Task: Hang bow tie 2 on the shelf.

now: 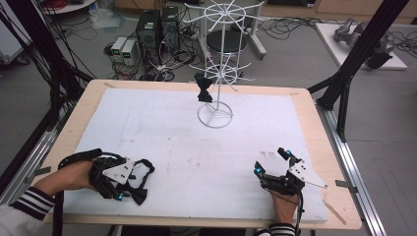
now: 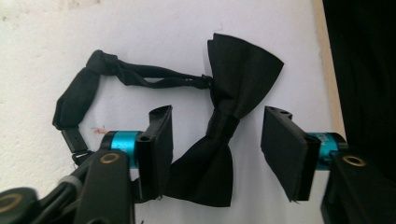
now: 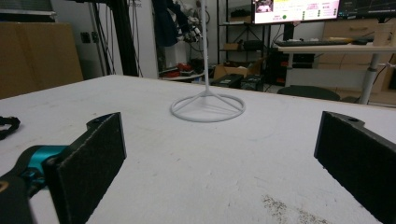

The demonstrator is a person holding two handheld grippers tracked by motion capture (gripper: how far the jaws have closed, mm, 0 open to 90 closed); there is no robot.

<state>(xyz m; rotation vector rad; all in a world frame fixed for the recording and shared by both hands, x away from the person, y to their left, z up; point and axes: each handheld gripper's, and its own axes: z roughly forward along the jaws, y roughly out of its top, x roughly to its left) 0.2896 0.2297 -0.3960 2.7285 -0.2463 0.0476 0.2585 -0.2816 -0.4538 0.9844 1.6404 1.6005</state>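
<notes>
Black bow tie (image 2: 223, 135) lies flat between the left gripper (image 2: 217, 154) — jaws apart, straddling it; right gripper (image 3: 219, 158) (near the white wire stand (image 3: 208, 105)) gapes, 2 pads holding nothing.

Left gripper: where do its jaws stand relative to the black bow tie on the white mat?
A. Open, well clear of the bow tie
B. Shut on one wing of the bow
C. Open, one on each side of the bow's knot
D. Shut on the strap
C: in the left gripper view, the left gripper is open, its jaws flanking the knot of the black bow tie on the white mat.
</notes>
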